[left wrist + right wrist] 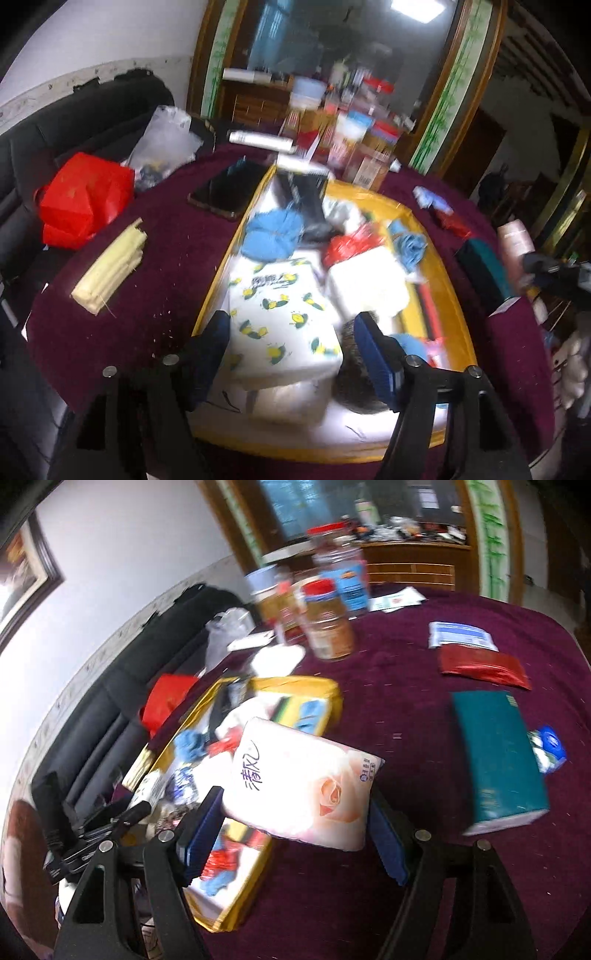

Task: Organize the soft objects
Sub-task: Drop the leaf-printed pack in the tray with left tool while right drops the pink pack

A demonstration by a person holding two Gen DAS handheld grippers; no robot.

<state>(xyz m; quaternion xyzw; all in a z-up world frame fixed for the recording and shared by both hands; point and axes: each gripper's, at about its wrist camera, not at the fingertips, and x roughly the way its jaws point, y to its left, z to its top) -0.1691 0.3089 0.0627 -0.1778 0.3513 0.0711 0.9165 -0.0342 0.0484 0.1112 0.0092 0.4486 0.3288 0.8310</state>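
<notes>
Left gripper point(290, 345): jaws clamped on a lemon-print tissue pack point(280, 317), held over the yellow tray point(456, 314) amid blue cloths point(271, 236) and a white bundle point(369, 288). Right gripper point(295, 830): jaws closed against a rose-print tissue pack point(299, 786), lifted above the tray's edge and the maroon-covered desk point(388, 686). Green box point(498, 760) lying just beside, on the desk; red packet point(484, 666) and blue-white packet point(461, 635) farther back.

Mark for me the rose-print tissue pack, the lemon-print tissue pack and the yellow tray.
rose-print tissue pack point(301, 786), right wrist view, on its pale front face.
lemon-print tissue pack point(280, 317), left wrist view, on its printed top face.
yellow tray point(448, 291), left wrist view, on its right rim.
</notes>
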